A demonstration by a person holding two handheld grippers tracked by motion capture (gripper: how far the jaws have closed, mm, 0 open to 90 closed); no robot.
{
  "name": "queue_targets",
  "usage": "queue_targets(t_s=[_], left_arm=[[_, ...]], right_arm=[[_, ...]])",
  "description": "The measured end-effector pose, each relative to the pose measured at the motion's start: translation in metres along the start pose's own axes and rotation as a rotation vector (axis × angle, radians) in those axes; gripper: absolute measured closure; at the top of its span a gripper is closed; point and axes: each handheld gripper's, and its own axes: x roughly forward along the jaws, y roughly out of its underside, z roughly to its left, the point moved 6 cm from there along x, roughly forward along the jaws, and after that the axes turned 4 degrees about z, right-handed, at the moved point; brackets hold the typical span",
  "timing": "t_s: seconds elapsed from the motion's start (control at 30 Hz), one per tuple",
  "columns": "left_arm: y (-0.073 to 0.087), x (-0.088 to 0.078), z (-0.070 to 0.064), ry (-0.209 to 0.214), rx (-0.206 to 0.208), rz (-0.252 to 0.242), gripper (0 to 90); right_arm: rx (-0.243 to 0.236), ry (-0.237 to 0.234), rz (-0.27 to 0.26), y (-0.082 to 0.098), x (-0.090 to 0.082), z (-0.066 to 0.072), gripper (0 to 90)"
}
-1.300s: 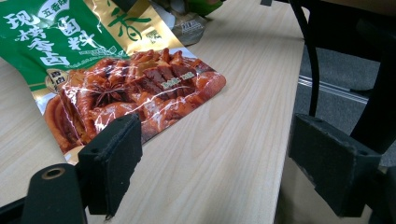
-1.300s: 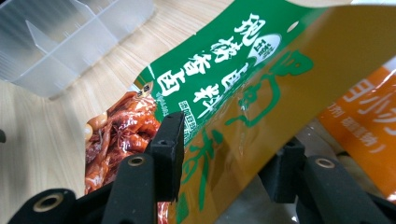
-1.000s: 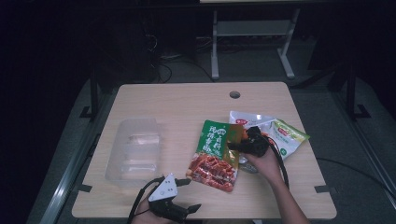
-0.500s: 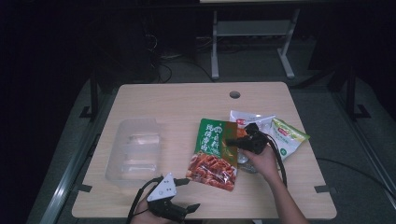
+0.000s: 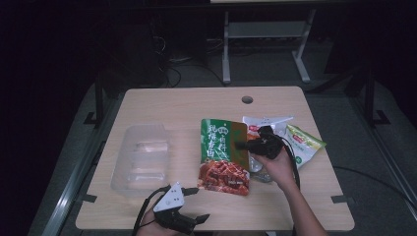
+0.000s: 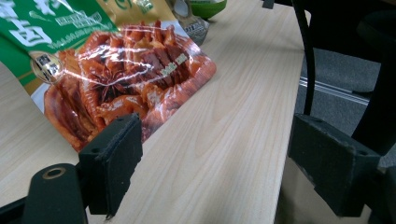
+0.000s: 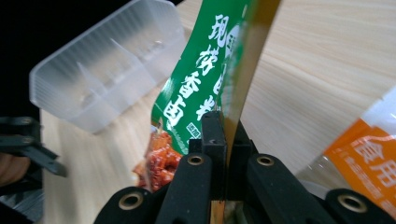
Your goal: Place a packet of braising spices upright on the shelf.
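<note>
The right hand-held gripper point(image 7: 219, 140) is clamped on only the thin side edge of the green and red snack pouch point(image 5: 222, 156), lifting that edge while its lower end rests on the counter point(image 5: 177, 105); I judge the slick film could slip free. The left hand-held gripper point(image 5: 189, 204) waits open near the pouch's red end, the clear plastic tray point(image 5: 142, 152) lies beside it, and other packets point(image 5: 305, 142) crowd the right.

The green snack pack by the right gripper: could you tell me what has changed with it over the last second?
The right gripper has just closed its jaws on the edge of the green pack and lifted that side, so the pack now tilts up off the table. The left gripper, the clear tray and the other packs stayed put.
</note>
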Motion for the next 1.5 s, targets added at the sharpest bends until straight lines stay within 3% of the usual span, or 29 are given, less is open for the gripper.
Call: queue_targets(t_s=[0.2,0.43,0.67,1.03,1.2,1.5], left_arm=[[0.000,0.000,0.000,0.001,0.012,0.004,17.5],[0.000,0.000,-0.001,0.003,0.007,-0.004,17.5],[0.000,0.001,-0.002,0.008,-0.003,-0.002,17.5],[0.001,0.002,0.001,0.008,-0.013,-0.003,17.5],[0.000,0.001,0.002,0.002,-0.004,-0.007,17.5],[0.000,0.002,0.001,0.007,-0.002,-0.005,17.5]], right_arm=[[-0.038,-0.008,-0.012,-0.009,-0.006,0.012,89.7],[-0.097,-0.040,-0.035,-0.023,-0.016,0.033,89.8],[-0.166,-0.041,-0.048,-0.038,-0.022,0.055,89.9],[-0.215,-0.026,-0.061,-0.066,-0.016,0.066,90.0],[-0.218,-0.043,-0.075,-0.078,-0.014,0.074,90.0],[-0.267,-0.069,-0.091,-0.109,-0.002,0.094,90.0]])
